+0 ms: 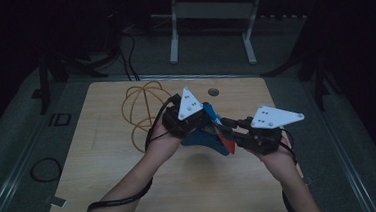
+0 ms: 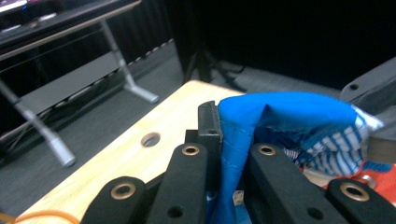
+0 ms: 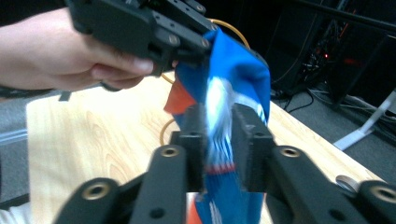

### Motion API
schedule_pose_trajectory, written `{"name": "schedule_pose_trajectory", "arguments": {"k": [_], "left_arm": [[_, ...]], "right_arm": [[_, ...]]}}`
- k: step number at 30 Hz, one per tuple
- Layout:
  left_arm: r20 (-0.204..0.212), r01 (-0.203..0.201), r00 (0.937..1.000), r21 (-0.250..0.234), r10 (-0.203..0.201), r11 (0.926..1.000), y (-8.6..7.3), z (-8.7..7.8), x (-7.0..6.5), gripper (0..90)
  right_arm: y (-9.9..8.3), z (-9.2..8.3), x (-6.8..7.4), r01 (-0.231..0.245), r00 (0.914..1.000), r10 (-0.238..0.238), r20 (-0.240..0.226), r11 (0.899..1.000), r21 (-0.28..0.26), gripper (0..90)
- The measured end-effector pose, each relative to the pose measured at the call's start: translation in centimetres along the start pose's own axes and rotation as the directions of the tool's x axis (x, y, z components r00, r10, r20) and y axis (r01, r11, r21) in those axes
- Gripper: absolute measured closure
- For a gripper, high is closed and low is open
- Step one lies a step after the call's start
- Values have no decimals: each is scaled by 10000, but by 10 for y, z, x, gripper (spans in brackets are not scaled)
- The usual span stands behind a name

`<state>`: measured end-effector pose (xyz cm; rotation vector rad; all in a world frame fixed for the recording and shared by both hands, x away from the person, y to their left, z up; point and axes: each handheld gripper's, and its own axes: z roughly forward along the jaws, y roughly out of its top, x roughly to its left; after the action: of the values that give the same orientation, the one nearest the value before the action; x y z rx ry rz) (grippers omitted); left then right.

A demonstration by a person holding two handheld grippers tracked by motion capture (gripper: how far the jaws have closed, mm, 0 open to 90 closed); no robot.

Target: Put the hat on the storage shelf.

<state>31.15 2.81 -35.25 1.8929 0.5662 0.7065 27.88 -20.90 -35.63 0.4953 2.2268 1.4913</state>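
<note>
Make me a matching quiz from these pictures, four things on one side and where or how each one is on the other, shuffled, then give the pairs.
Things:
1. blue cloth
2. orange wire basket
3. round hole
4. left claw

Descriptions:
A. in the tabletop near its far edge
B. resting on the table beyond the person's left hand
C. held up between both claws
D. shut on a blue fold

Pairs: 1-C, 2-B, 3-A, 4-D. The right claw also grips the cloth.

no readable text, labels, brands or numbers on anything in view
</note>
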Motion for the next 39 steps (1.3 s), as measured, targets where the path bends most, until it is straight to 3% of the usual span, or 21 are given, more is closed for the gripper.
{"name": "schedule_pose_trajectory", "arguments": {"k": [1,4,8,10,11,15,17,20,21,22,24,25,26,27,28,29,31,32,34,35,39], "left_arm": [[270,145,9995,-442,-133,9989,-1,-7,5,888],[825,-281,9959,-1155,378,9929,-3,-18,12,887],[1198,-449,9908,-1527,635,9873,-7,-28,21,887],[1733,-843,9775,-1996,1198,9762,-11,-32,26,886],[1766,-941,9754,-2089,1322,9734,-13,-34,26,886],[2548,-1017,9504,-2876,1784,9524,-21,-41,32,886],[2796,-858,9436,-3102,1772,9468,-23,-43,35,886],[3343,-428,9268,-3587,1712,9325,-26,-48,39,886],[3343,-428,9268,-3587,1712,9325,-26,-48,39,886],[3809,-370,9021,-4000,2029,9158,-28,-51,42,886],[4092,-393,8821,-4295,2333,9022,-29,-54,42,886],[4291,-375,8670,-4507,2533,8919,-30,-55,41,886],[4291,-375,8670,-4507,2533,8919,-30,-55,41,886],[4750,-261,8353,-4689,2769,8829,-31,-56,40,886],[4802,-302,8285,-4754,2881,8793,-32,-57,39,886],[5033,-274,8104,-4785,2997,8777,-33,-57,38,885],[5033,-274,8104,-4785,2997,8777,-33,-57,38,886],[5366,-207,7822,-4856,3166,8740,-35,-56,35,886],[5425,-197,7768,-4867,3198,8734,-35,-55,33,886],[5518,-171,7670,-4924,3273,8702,-35,-54,31,886],[5341,-496,7713,-4917,3461,8693,-34,-52,25,885]], "right_arm": [[-1,-4,0,32,10000,-32,-23,10000,-46,700],[-9,-18,-2,-45,10000,44,-9,9996,-273,547],[-20,-18,-4,-236,9997,235,-42,9993,-287,522],[-23,-17,-4,-310,9995,307,-114,9992,-265,512],[-24,-17,-4,-302,9995,299,-129,9993,-232,514],[-27,-13,-1,-372,9985,363,-401,9991,-216,522],[-27,-11,2,-422,9979,409,-498,9988,-247,526],[-26,-11,8,-542,9951,513,-848,9980,-320,529],[-27,-10,10,-578,9936,540,-995,9977,-356,529],[-27,-10,13,-606,9919,560,-1139,9975,-372,529],[-28,-8,20,-490,9915,442,-1223,9981,-369,527],[-28,-7,23,-432,9912,383,-1266,9984,-364,526],[-29,-6,25,-428,9905,377,-1322,9984,-356,527],[-29,-5,27,-424,9895,378,-1393,9986,-308,527],[-29,-4,28,-387,9892,341,-1428,9988,-295,526],[-29,-4,29,-396,9888,349,-1448,9988,-296,526],[-29,-4,31,-459,9876,408,-1518,9985,-303,526],[-28,-2,33,-482,9851,411,-1667,9981,-392,525],[-26,0,36,-483,9827,400,-1806,9980,-419,518],[-25,2,38,-441,9822,355,-1843,9981,-433,514],[-23,9,42,-623,9763,530,-2098,9973,-382,485]]}}
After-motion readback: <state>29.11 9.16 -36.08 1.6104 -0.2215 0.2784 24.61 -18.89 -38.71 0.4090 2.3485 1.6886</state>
